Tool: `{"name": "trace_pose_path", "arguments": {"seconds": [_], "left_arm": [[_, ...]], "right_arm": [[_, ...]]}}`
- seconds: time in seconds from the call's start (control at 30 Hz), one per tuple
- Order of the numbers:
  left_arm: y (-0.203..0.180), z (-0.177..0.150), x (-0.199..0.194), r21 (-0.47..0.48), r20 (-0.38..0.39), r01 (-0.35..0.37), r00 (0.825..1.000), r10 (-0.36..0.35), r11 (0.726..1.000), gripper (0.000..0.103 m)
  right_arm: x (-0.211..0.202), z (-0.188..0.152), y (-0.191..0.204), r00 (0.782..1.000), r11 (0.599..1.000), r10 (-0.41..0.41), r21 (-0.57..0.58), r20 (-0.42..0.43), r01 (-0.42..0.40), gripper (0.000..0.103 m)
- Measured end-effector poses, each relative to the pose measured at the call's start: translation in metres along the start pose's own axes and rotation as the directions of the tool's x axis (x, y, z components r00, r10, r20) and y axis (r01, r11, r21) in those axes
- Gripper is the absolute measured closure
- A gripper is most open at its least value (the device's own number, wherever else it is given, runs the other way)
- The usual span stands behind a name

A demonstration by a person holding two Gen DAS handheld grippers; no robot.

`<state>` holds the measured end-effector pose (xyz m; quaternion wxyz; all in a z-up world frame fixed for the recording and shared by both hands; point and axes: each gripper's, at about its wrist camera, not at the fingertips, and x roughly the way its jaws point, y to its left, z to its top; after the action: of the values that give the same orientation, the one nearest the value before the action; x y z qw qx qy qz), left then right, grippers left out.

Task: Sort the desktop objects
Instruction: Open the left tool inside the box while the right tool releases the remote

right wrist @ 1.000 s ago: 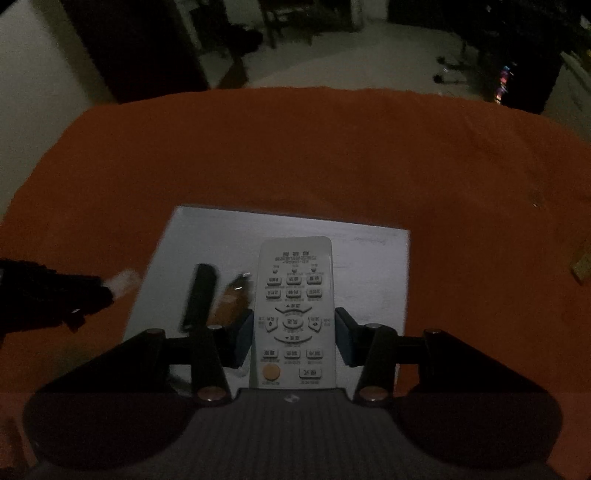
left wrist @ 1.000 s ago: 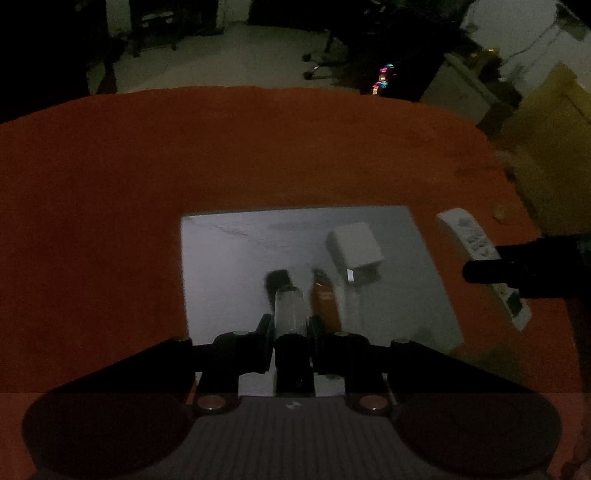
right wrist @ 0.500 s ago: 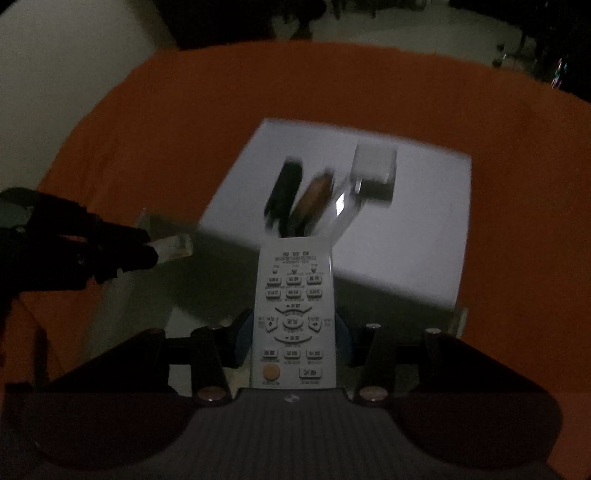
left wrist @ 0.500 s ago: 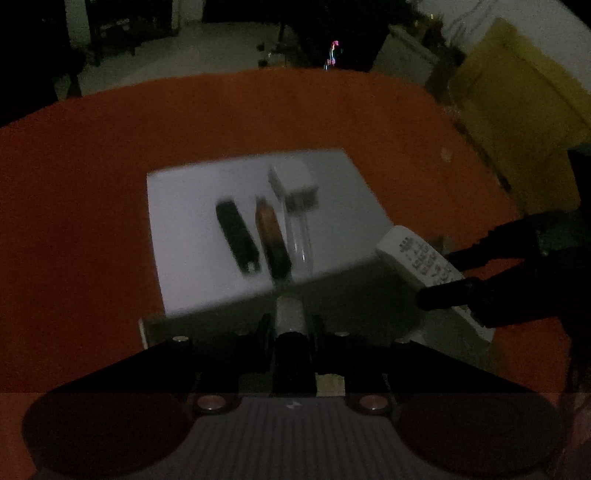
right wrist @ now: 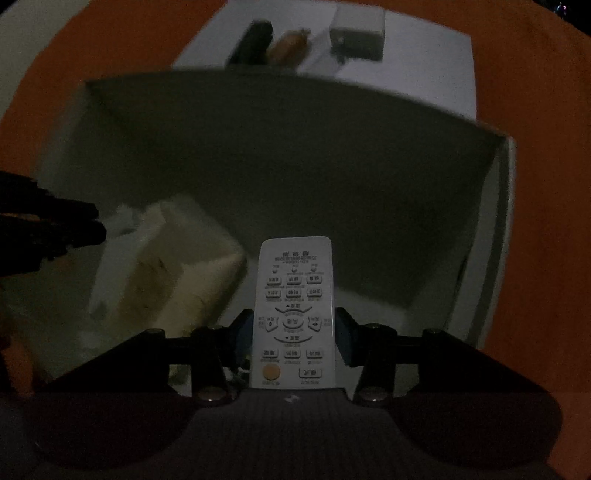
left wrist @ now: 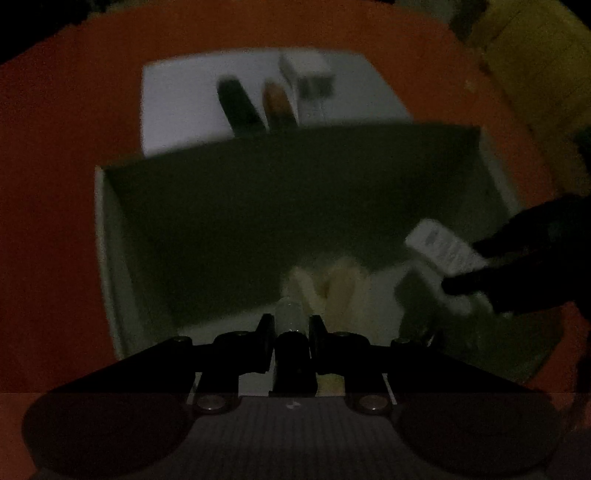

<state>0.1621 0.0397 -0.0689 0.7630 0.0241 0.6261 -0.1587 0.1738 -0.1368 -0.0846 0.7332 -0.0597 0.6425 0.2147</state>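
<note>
The scene is dim. My left gripper [left wrist: 291,325] is shut on a small clear tube with a dark cap [left wrist: 290,314] and holds it over the open box [left wrist: 107,236]. My right gripper [right wrist: 293,325] is shut on a white remote control [right wrist: 294,295], also over the box [right wrist: 502,206]. The remote also shows in the left wrist view [left wrist: 443,251], at the right. A pale wrapped pack [right wrist: 173,269] lies inside the box.
Beyond the box a white sheet [left wrist: 177,96] lies on the orange tablecloth [left wrist: 48,184]. On the sheet are a black stick-shaped item [left wrist: 240,107], a brown one [left wrist: 279,103] and a white adapter [right wrist: 358,31].
Both grippers have drawn back from over the white sheet to above the open box, each still carrying its object. The sheet now lies far ahead.
</note>
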Motion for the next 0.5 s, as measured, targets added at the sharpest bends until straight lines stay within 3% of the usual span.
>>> {"name": "trace_pose_path", "arguments": {"seconds": [0.23, 0.5], "left_arm": [[-0.001, -0.016, 0.021, 0.024, -0.058, -0.033, 0.998, 0.034, 0.999, 0.086], [0.001, -0.023, 0.029, 0.02, -0.087, -0.048, 0.995, 0.049, 0.999, 0.086]], "right_arm": [[0.016, -0.008, 0.015, 0.996, 0.994, -0.09, -0.071, -0.018, 0.089, 0.054], [0.036, -0.014, 0.029, 0.975, 0.963, -0.221, -0.165, -0.02, 0.215, 0.054]]}}
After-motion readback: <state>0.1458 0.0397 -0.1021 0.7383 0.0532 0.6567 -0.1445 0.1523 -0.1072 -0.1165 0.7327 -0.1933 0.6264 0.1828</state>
